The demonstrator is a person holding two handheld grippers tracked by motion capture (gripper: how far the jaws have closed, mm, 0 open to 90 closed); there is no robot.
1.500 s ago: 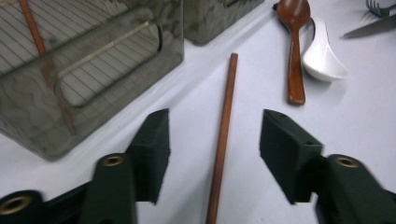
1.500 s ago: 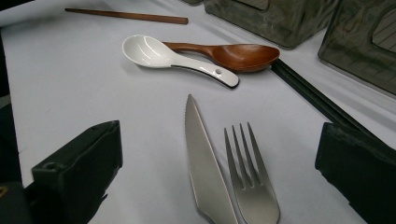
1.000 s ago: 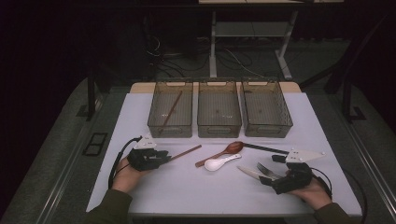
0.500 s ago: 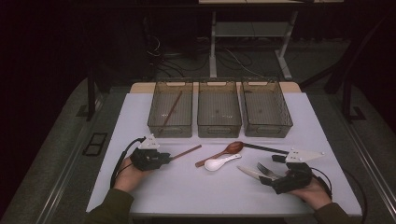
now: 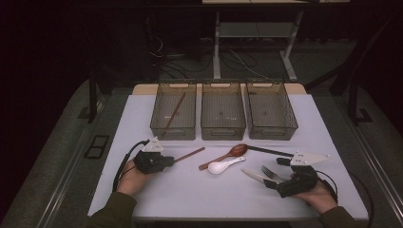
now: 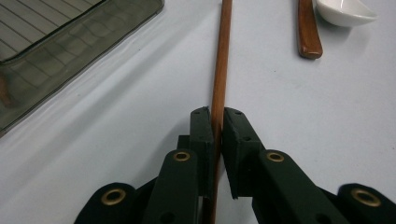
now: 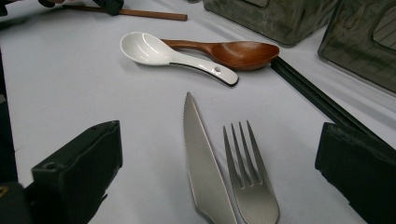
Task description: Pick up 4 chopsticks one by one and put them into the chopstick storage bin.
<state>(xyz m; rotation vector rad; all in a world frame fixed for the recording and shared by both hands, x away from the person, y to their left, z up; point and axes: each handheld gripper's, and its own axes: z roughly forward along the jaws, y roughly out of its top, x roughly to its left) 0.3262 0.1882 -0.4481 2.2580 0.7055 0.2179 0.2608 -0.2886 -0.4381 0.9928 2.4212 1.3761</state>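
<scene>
Brown wood is what our left gripper [image 6: 215,122] has just been closing on: the thin wooden chopstick [image 6: 220,65] sits pinched between its pads near one end, lying flat on the white table [image 5: 190,190], near the left bin [image 5: 173,110]. Held so far from its middle, it could droop or twist loose as we lift. Our left hand rests low and level; our right gripper [image 7: 219,172], jaws wide, waits over the steel knife [image 7: 201,158] and fork [image 7: 247,177].

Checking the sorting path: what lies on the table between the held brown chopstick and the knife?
In the high view, the wooden spoon and white spoon lie between the chopstick and knife.
</scene>
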